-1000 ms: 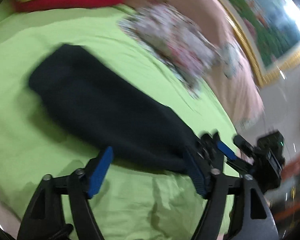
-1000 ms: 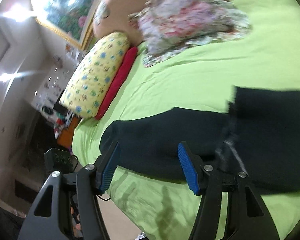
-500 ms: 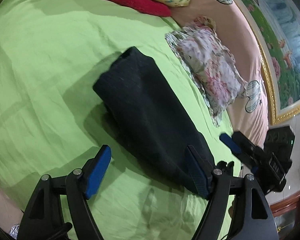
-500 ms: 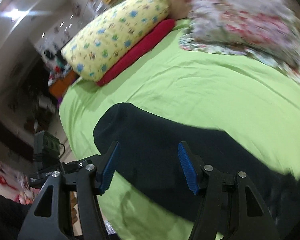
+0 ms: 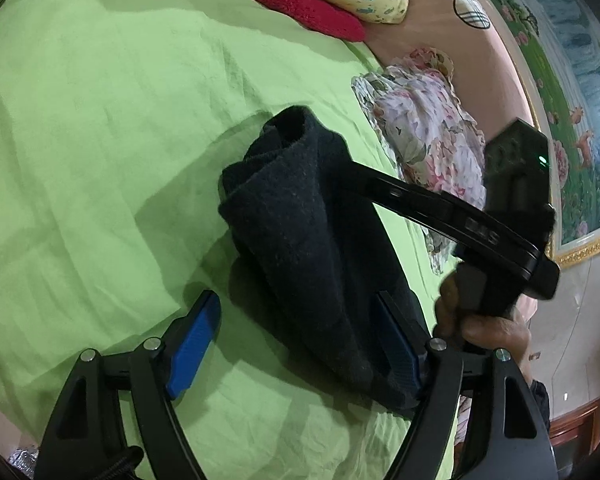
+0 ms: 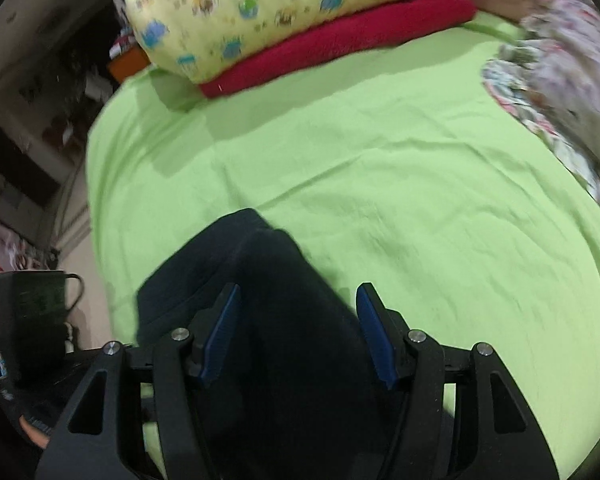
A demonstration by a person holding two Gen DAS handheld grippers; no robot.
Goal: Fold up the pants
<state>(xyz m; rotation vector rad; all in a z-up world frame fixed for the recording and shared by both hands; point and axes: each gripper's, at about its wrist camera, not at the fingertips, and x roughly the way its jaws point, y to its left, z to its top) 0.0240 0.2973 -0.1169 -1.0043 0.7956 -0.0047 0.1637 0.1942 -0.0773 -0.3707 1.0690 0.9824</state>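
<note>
The dark navy pants [image 5: 308, 240] lie on the green bed sheet [image 5: 100, 120], and their far end is lifted and bunched into a roll. My left gripper [image 5: 296, 344] is open, with its right blue pad against the near part of the pants. My right gripper [image 6: 296, 336] is open, and the pants [image 6: 276, 320] fill the gap between its blue pads. In the left wrist view the right gripper's arm [image 5: 460, 224] reaches into the lifted cloth, its fingertips hidden there.
A yellow patterned pillow [image 6: 292, 4] and a red pillow [image 6: 340, 44] lie at the head of the bed. A floral cloth [image 5: 424, 140] lies at the bed's right side. A framed painting [image 5: 572, 92] hangs beyond it. The bed's edge is near the left gripper.
The right gripper has moved over the far end of the pants and lifted it off the sheet, bunching it. The left gripper has come closer to the near part.
</note>
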